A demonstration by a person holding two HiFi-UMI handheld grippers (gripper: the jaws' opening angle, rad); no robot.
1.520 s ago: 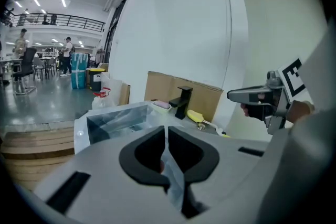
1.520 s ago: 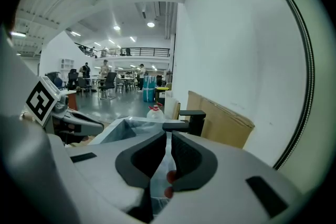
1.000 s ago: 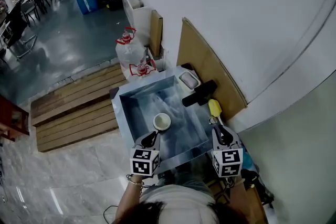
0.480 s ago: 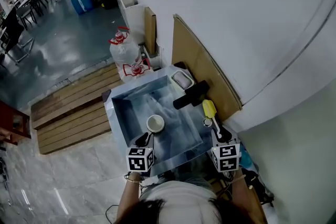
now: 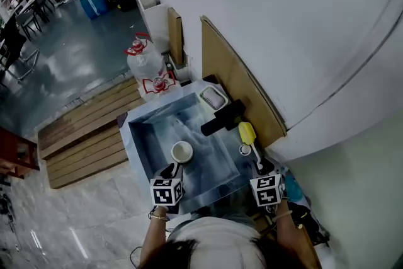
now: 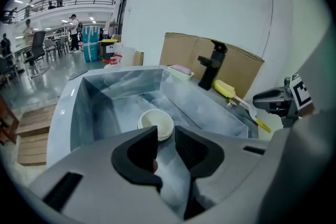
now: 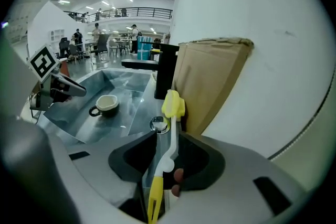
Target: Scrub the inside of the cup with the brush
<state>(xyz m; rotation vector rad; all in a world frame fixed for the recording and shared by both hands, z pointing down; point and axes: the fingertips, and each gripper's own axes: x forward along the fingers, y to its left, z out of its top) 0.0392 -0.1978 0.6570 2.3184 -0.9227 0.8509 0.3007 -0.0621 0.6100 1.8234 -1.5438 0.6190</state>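
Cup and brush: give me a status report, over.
Left gripper open, jaws just been opening, empty. Right gripper open, also just opening, brush handle loose between its jaws. Cup upright in sink, ahead of left gripper. Nothing blocking it.

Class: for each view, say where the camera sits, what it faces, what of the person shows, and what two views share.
Head view: on the head, facing down at the sink; hair, forearms, both grippers.
Left gripper view: on the left gripper, facing the cup; jaws just opening, empty.
Right gripper view: on the right gripper, facing the tap; jaws just opening around the brush.
Shared: the cup.
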